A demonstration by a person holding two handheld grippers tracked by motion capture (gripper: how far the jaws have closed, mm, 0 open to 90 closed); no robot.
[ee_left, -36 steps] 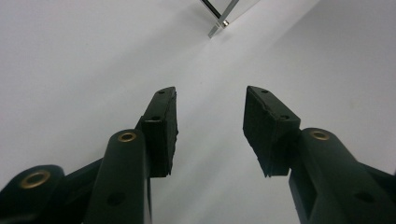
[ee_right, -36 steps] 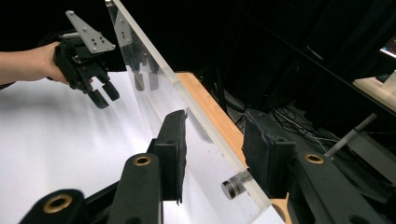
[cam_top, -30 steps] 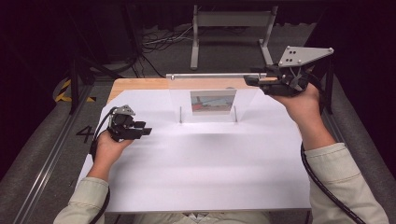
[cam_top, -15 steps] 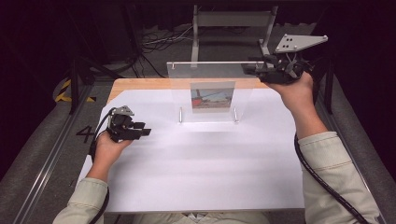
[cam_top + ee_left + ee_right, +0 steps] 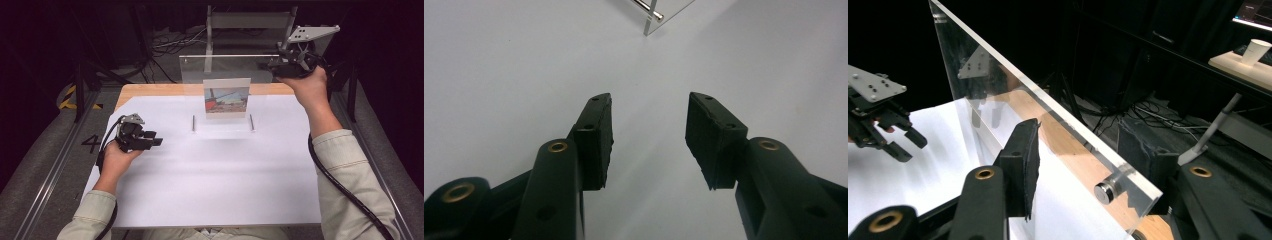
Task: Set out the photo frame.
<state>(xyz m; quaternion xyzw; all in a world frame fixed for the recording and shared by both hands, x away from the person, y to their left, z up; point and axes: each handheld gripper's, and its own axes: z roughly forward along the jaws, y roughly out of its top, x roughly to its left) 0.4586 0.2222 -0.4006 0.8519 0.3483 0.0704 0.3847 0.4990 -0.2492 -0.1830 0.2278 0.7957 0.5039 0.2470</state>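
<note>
My right gripper (image 5: 272, 67) holds a clear acrylic plate (image 5: 225, 69) by its right end, raised above the far side of the table. In the right gripper view the plate (image 5: 998, 80) runs slantwise between the jaws of that gripper (image 5: 1078, 125), which have just been opening. A metal stud (image 5: 1105, 192) sits near the plate's corner. Below the plate stands a picture (image 5: 226, 99) on a clear base (image 5: 222, 131) with two upright pins. My left gripper (image 5: 156, 142) rests open at the left over the white sheet, with nothing between its pads (image 5: 649, 100).
A white sheet (image 5: 215, 185) covers the table, with a wooden strip (image 5: 150, 90) at its far edge. A metal stand (image 5: 250, 20) and cables lie behind. Dark rails flank both sides. A paper cup (image 5: 1254, 50) stands far off.
My right hand has carried the plate farther back and a little up. The plate has turned from edge-on to showing its face. The left hand has stayed put.
</note>
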